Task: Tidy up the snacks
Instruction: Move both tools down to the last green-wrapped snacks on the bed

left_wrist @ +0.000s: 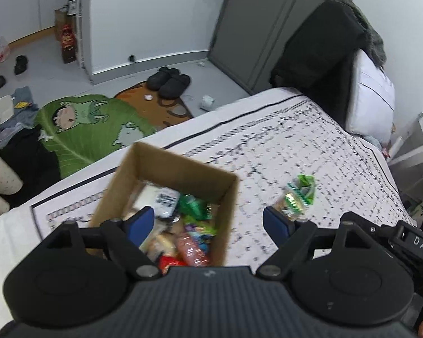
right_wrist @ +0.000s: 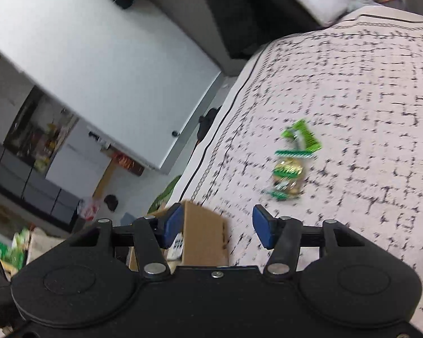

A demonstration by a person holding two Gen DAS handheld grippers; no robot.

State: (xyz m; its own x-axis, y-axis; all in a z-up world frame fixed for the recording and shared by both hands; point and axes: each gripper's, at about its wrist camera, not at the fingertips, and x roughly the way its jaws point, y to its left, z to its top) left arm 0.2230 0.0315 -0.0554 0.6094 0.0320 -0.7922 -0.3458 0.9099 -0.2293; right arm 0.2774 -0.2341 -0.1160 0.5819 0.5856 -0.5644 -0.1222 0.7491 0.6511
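Bed (left_wrist: 310, 140): patterned white cover with black marks, blurred in both views. Its far end is hidden behind a dark garment (left_wrist: 318, 48) draped over a white pillow (left_wrist: 372, 98); its near edge is cut off by the claw bodies.

Floor: partly visible past the bed edge in the left wrist view. A green cartoon rug (left_wrist: 93, 129) lies there with a pair of dark slippers (left_wrist: 169, 80) beyond it. Other floor items at the left edge are too small or cropped to identify.

Cardboard box (left_wrist: 166, 166): open-topped, standing on the bed near its floor-side edge. Its near wall is hidden behind the left claw. It holds a jumble of snack packets: a white packet with black print (left_wrist: 160, 197), green wrappers (left_wrist: 194, 205), a pink packet (left_wrist: 191, 248) and a red one at the bottom, partly covered. Individual labels are unreadable. In the right wrist view only one corner of the box (right_wrist: 203, 233) shows.

Loose snacks (left_wrist: 296, 197): a small cluster of green-and-gold packets lying on the bed cover, apart from the box on its right; blur prevents a count (right_wrist: 290, 163).

Left claw (left_wrist: 208, 224): released, jaws wide apart, nothing between the pads, hanging over the box's right wall.

Right claw (right_wrist: 217, 225): released, jaws parted and empty, above the bed between the box corner and the loose snacks.
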